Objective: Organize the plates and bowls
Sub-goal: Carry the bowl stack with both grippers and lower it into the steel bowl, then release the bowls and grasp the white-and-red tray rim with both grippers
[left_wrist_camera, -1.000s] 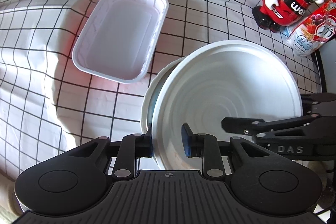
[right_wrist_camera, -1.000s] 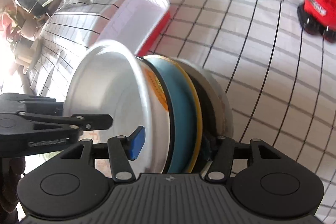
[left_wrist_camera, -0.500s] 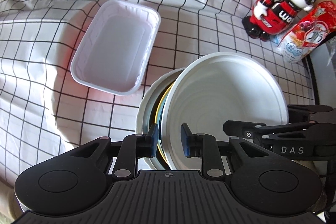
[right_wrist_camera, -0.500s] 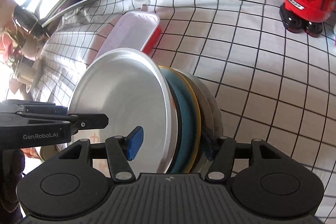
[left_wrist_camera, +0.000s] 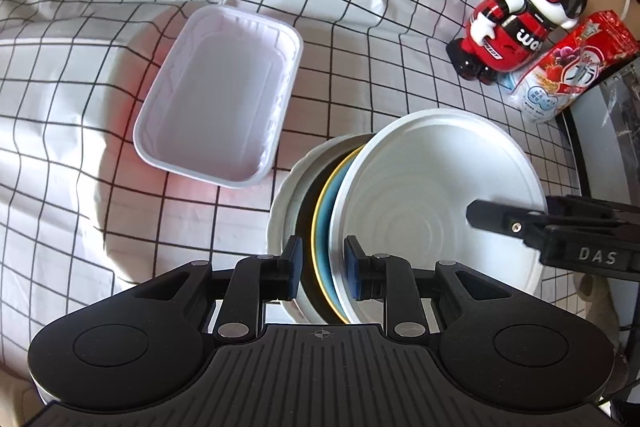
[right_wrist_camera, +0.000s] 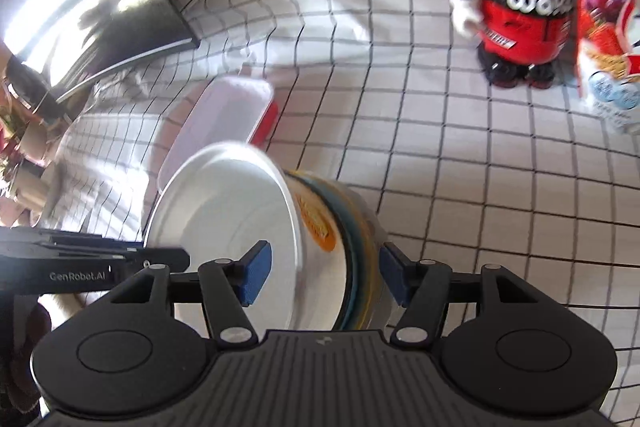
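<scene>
Both sets of jaws straddle the same stack of dishes point(left_wrist_camera: 320, 227), held on edge above the checked cloth point(left_wrist_camera: 360, 39): my left gripper point(left_wrist_camera: 320, 263) has its blue pads either side of the white bowl point(left_wrist_camera: 288, 195), the teal plate point(left_wrist_camera: 322, 211) and the rim of the big white plate point(left_wrist_camera: 432, 211), and looks clenched on them, though I cannot see true contact on the left pad. My right gripper point(right_wrist_camera: 322, 269) stands wider, 1 pad point(right_wrist_camera: 390, 273) against the back of the stack and the other point(right_wrist_camera: 254, 273) hanging clear inside the white plate's face, so I judge it released. Nearby lies a white rectangular tray point(left_wrist_camera: 218, 99), with a red toy robot point(left_wrist_camera: 516, 27) and a snack packet point(left_wrist_camera: 568, 67) further off. These dishes are stiff, smooth and likely slippery at the glaze; together they feel weighty for 1 rim grip, and they would chip if they slid apart. I would take hold low on the rims, squeezing all 3 as 1 block. Compared with 1.0 s ago, my left jaws now span the bowl and teal plate as well as the white plate, my right jaws have spread, and the stack sits farther from the toy in my left view.
</scene>
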{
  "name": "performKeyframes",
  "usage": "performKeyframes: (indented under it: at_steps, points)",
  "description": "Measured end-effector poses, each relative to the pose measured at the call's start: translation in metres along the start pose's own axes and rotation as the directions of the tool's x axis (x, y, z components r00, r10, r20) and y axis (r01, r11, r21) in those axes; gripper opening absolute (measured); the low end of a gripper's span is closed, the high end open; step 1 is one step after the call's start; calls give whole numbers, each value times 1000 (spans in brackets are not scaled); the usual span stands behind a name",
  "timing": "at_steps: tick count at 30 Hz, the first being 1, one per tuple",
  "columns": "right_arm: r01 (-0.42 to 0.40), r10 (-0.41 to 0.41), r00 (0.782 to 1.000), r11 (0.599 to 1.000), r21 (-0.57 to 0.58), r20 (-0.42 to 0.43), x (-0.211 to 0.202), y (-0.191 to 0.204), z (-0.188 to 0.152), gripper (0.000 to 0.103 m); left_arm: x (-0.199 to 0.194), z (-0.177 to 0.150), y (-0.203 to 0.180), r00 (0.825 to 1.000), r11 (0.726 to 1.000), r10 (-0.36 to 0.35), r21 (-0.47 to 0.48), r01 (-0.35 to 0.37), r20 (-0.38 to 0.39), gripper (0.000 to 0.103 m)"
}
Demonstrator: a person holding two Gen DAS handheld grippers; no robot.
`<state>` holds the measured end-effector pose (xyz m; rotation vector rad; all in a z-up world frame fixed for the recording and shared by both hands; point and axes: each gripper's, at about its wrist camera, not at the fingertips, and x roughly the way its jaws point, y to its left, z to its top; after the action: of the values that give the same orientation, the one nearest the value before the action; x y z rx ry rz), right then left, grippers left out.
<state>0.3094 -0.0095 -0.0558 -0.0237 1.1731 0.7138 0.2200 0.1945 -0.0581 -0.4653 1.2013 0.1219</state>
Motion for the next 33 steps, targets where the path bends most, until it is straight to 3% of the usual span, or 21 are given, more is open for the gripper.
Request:
performKeyframes:
  at_steps: [7,13,18,21,24,26,29,31,33]
  points:
    - [106,-107,994,994,29,14,-5,-12,-6,60,-5,4,2,999,1000,-26,11,26,30,26]
    - [157,-156,987,987,34,-27,5,-9,-4,61,-11,6,13,988,988,-150,-22,151,44,25]
    - [128,-127,992,991,-27,22,-20,23,20,61,-32,16,40,960,960,-263,-75,270,93,23]
    - [89,-88,996,996,-30,33,-30,44,44,67,-50,26,62,946,948,-279,-110,299,163,23]
    - [34,-33,998,999,10,-56,-20,65,70,78,-58,42,83,947,961,-228,-106,257,226,23]
    - [0,3,993,1000,18,-118,-6,77,83,78,-53,56,94,959,982,-135,-98,163,250,23]
    - [61,-63,990,998,-15,-129,18,98,95,81,-29,76,104,973,994,9,-112,17,229,24]
    - [109,-113,983,994,-31,-146,37,107,101,83,-12,84,107,981,994,38,-106,-18,191,24]
    - [100,-106,978,994,-43,-177,58,110,107,83,5,88,105,986,996,54,-81,-42,158,24]
